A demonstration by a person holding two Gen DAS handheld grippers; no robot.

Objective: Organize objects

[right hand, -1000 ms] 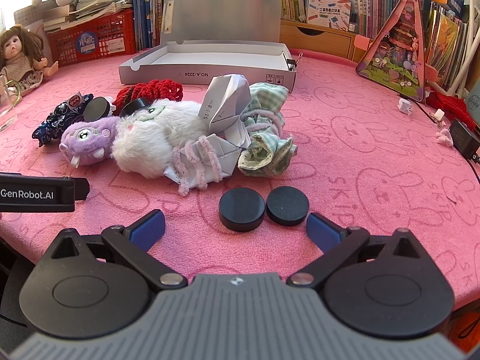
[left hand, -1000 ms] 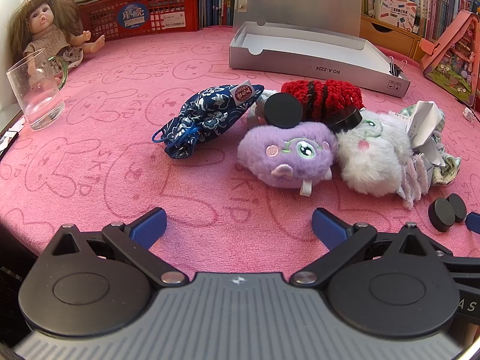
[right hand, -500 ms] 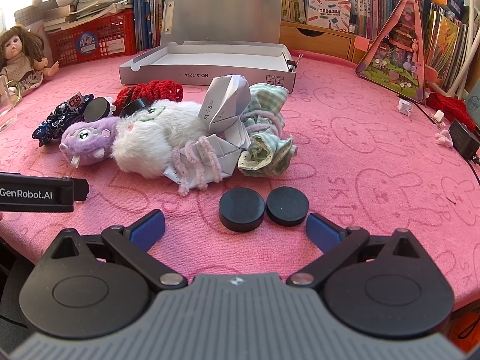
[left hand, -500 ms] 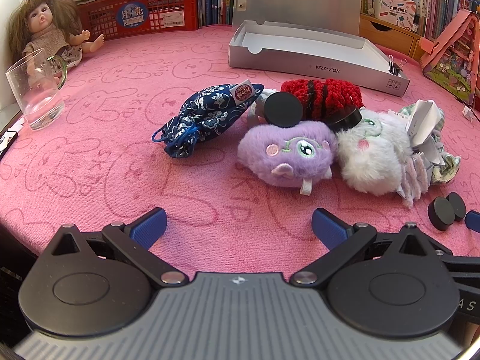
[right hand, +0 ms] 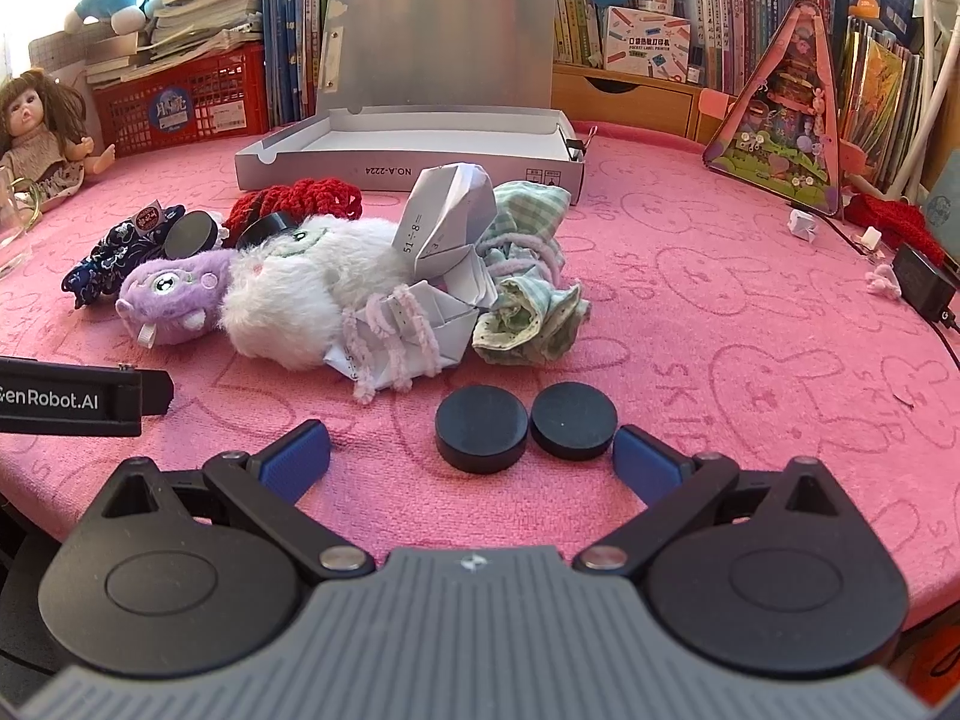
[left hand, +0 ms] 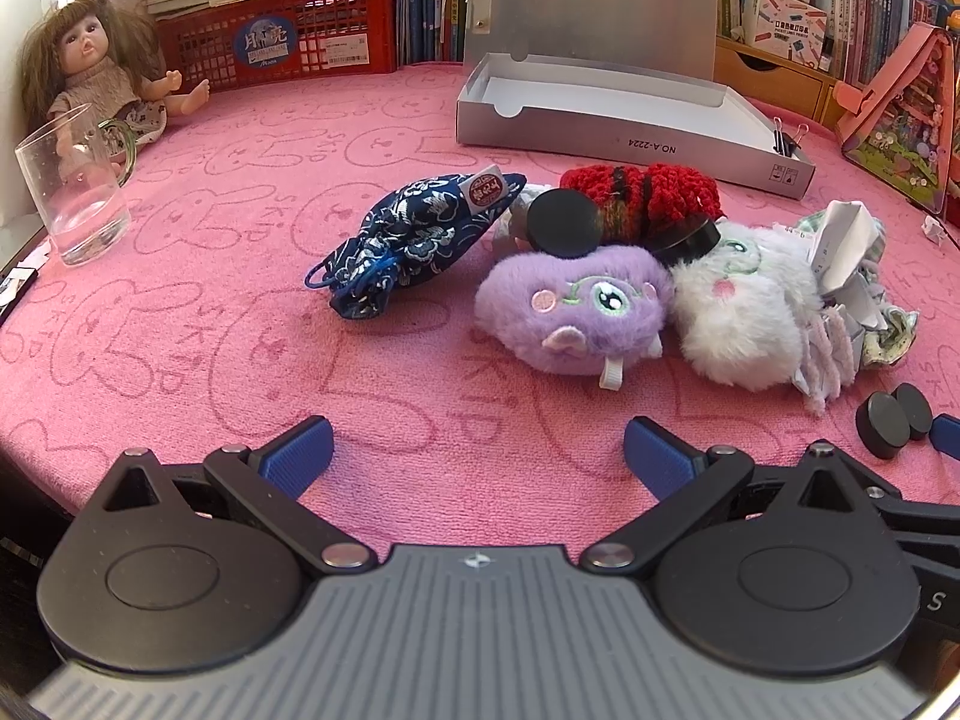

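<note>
The right gripper [right hand: 471, 459] hangs low over the near edge of the pink rabbit-print tabletop [right hand: 750, 324], jaws spread wide and empty, with two flat black round discs [right hand: 519, 429] lying side by side just ahead between its blue pads. The left gripper [left hand: 477, 456] is likewise agape and holds nothing, facing the clutter in the middle of the tabletop.

That clutter is a tight heap: a purple plush toy [left hand: 573, 315] pressed against a white fluffy plush toy [left hand: 741, 324], a navy floral drawstring pouch [left hand: 414, 234] to one side, a red crocheted piece [left hand: 645, 198] behind, with two more black discs [left hand: 564, 222] propped on the pile. Folded white paper [right hand: 447, 222] and a green checked cloth [right hand: 528, 276] lean on the white plush. The open grey cardboard box [left hand: 624, 126] waits toward the far edge.

The likely trouble:
- The two discs touch, so closing on one may shove the other or pinch both askew.
- They are thin and flat; the pads could skid over the top.
- Pulling any plush could tip the propped discs and drag the paper along.
</note>
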